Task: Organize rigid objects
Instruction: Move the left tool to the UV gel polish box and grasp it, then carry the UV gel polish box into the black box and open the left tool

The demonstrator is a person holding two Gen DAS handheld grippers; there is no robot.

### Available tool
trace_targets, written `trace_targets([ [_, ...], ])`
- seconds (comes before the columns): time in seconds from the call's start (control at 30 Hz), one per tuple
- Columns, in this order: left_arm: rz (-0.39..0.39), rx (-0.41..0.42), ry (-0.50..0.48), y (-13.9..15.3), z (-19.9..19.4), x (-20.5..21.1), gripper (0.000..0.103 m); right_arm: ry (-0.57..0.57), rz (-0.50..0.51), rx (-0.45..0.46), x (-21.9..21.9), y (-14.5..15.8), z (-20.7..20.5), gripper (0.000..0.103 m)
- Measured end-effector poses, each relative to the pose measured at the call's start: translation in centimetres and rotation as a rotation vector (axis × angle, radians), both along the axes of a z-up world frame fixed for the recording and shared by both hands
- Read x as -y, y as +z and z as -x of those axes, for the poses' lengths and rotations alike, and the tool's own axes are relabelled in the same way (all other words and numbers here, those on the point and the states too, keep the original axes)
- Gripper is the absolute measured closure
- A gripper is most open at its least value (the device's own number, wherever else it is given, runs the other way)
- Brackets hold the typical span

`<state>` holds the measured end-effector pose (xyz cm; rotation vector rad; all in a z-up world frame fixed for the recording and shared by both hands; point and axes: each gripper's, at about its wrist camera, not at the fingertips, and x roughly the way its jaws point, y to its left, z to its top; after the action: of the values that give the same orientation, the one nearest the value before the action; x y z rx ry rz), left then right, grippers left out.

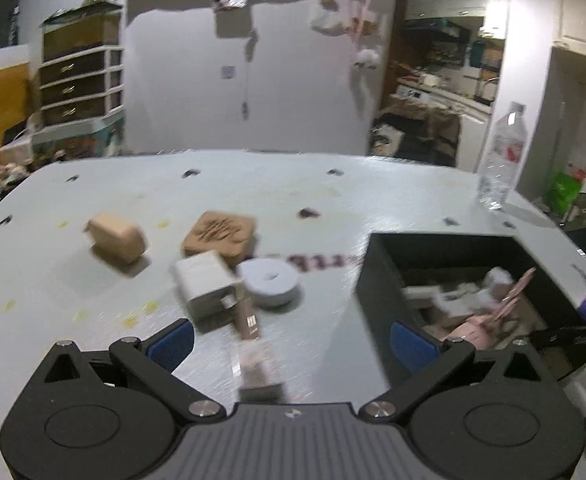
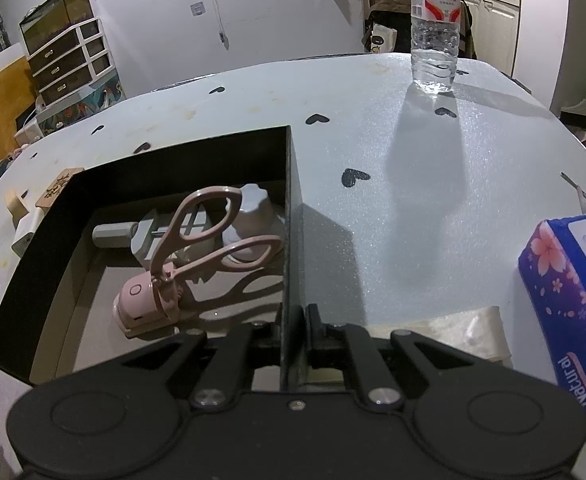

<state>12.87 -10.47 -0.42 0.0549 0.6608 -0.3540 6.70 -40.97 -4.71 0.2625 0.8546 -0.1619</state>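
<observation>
In the blurred left wrist view my left gripper (image 1: 291, 342) is open and empty above the table. Between its blue pads lies a brown lipstick-like tube (image 1: 247, 320). Beyond it sit a white box (image 1: 205, 284), a pale round disc (image 1: 269, 282), a carved wooden block (image 1: 219, 234) and a tan block (image 1: 117, 238). The black box (image 1: 381, 276) stands at the right. In the right wrist view my right gripper (image 2: 295, 330) is shut on the right wall of the black box (image 2: 291, 216). Inside lie a pink eyelash curler (image 2: 189, 260) and white items (image 2: 249, 210).
A water bottle (image 2: 435, 28) stands at the far right of the white table (image 2: 393, 152). A blue tissue pack (image 2: 569, 292) lies at the near right, with a clear bag (image 2: 461, 332) beside it. Drawers and clutter stand beyond the table.
</observation>
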Motion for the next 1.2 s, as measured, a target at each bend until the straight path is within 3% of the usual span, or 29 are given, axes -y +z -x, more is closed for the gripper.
trace_targets([
  [0.33,0.066,-0.037,0.116,-2.8,-1.0,-2.1,0.001,-0.001,0.004,-0.002,0.0,0.0,-0.1,0.094],
  [0.37,0.070,-0.033,0.125,-3.0,-1.2,-2.1,0.005,-0.002,0.003,-0.002,0.0,0.0,-0.1,0.094],
  [0.5,0.060,-0.056,0.124,-3.4,-2.3,-1.3,0.037,-0.002,0.004,-0.002,0.0,0.0,-0.1,0.094],
  [0.6,0.056,-0.093,0.122,-4.1,-2.9,-0.8,0.047,-0.001,0.003,-0.002,0.0,0.0,-0.1,0.094],
  [0.73,0.034,-0.086,0.126,-4.4,-3.1,-0.4,0.052,-0.002,0.002,-0.001,0.0,0.0,-0.1,0.094],
  [0.83,0.020,-0.082,0.121,-4.4,-2.9,-0.1,0.069,-0.003,0.003,-0.002,0.0,0.0,-0.1,0.093],
  [0.9,0.034,-0.084,0.114,-4.4,-2.7,-0.3,0.069,-0.003,0.001,-0.001,0.0,0.0,-0.1,0.093],
  [1.03,0.123,-0.115,0.132,-4.4,-2.5,-1.5,0.070,-0.003,0.003,-0.002,0.0,0.0,-0.1,0.093],
  [1.2,0.366,-0.238,0.140,-4.7,-2.8,-3.7,0.070,0.000,0.008,-0.003,-0.1,0.0,-0.1,0.093],
])
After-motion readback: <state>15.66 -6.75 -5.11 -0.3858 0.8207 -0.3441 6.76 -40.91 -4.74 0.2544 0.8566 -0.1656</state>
